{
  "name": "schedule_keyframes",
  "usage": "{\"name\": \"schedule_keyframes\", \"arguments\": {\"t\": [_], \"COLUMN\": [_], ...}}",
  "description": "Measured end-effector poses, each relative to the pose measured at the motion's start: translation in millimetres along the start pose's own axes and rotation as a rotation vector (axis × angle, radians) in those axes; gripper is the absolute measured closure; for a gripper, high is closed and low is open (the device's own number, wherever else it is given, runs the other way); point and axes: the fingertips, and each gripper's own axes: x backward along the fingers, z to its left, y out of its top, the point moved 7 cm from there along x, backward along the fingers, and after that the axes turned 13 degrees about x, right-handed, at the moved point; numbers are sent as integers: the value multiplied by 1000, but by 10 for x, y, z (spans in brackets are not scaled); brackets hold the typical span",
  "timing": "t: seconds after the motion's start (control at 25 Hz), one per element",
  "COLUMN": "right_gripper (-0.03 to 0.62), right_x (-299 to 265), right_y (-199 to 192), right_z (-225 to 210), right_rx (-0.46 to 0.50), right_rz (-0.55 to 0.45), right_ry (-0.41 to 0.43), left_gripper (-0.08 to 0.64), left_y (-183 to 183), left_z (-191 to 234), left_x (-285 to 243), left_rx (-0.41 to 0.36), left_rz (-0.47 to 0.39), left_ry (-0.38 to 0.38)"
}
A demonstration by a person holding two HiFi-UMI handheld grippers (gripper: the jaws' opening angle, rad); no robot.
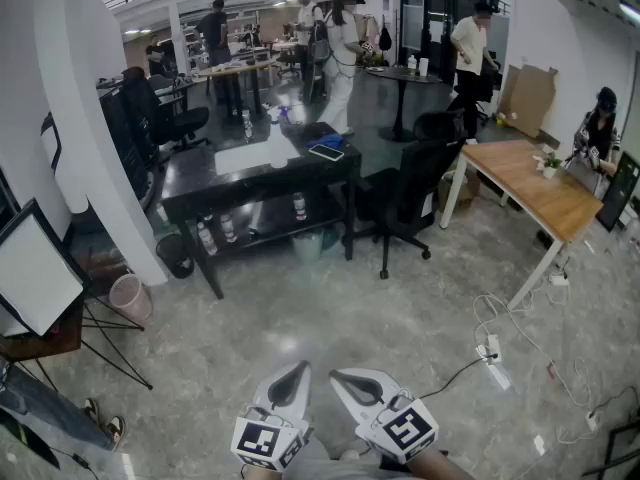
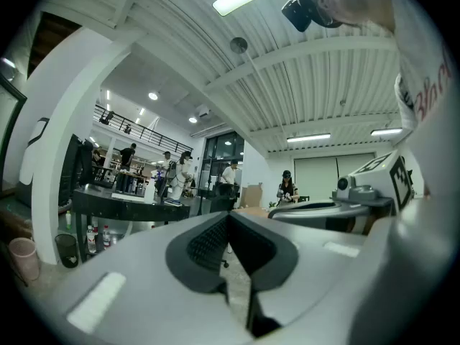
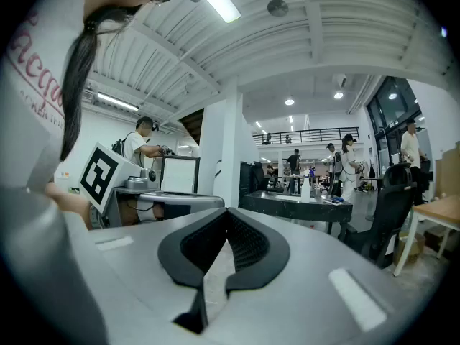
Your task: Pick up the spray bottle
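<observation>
We hold both tongs at bottom centre.
Left gripper [image 1: 299, 369] and right gripper [image 1: 337, 376] sit pressed together, pinching nothing.

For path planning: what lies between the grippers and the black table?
Only bare floor separates left gripper, right gripper and table, per the head view.

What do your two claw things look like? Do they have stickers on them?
The left claw and right claw are pale grey plastic shells that narrow to a point. Inside each are black ribbed pads. At the back, each carries a white cube printed with black square markers, a bit like a code you scan.
</observation>
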Motion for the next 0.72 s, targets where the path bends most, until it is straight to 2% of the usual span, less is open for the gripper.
{"name": "schedule_keyframes", "arguments": {"t": [0.36, 0.56, 0.72], "right_gripper": [592, 592, 591], "right_x": [-194, -493, -801], "right_y": [-84, -151, -151], "right_z": [-142, -316, -624], "right_rx": [-19, -12, -74], "right_rz": [1, 16, -17], "right_ry": [30, 58, 35], "left_gripper": [560, 560, 560], "left_y": [-10, 57, 243], "left_z": [116, 427, 731], "left_x": [-106, -325, -652], "left_rx": [11, 35, 38], "left_rz": [9, 22, 12], "left_ry": [28, 49, 51]}}
